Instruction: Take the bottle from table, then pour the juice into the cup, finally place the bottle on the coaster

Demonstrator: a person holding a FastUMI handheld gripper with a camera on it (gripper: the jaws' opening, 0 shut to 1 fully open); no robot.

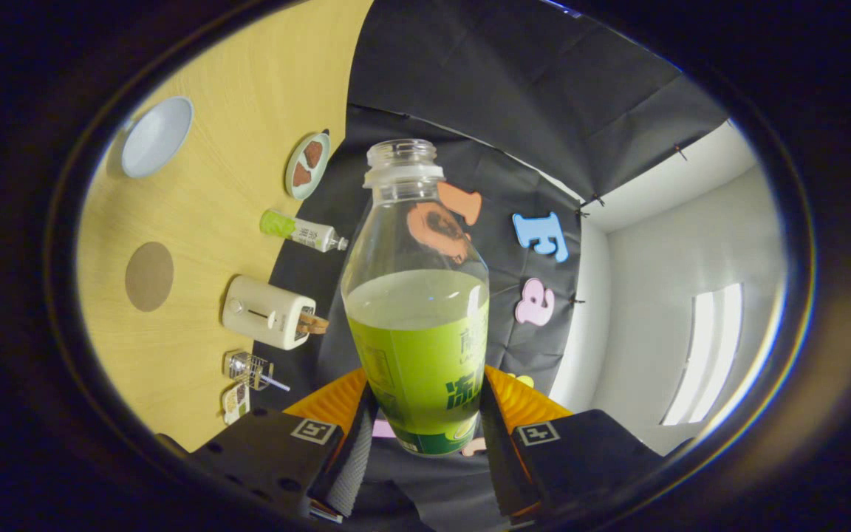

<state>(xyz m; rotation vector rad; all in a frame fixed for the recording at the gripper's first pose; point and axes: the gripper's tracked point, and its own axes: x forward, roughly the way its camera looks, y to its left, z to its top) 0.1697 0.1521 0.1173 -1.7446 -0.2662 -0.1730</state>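
Jaws of the gripper closed about as far as the bottle's width allows, both fingers pressing on the lower body of the bottle from either side. Bottle held clear of the worktop, cap off, neck pointing forward along the fingers. Green juice fills roughly the lower half; its surface looks level across the bottle, so no pour under way.

Step in hand, as I judge it: bottle taken, being carried, or swung round, toward the pour. The camera is rolled, the worktop standing to one side of the fingers. Next move calls for bringing the open mouth over the cup and tipping slowly; the cup looks small and clear, with a straw-like stick in it, so aim matters.

Farther off on the pale wooden worktop, along its back edge by the black cloth wall: a small packet, the cup, a cream toaster, a lying green-and-white bottle, a plate with brown pieces. Out toward the middle: a round brown coaster, bare, and a pale blue dish.

Beyond, white room walls and a bright window.
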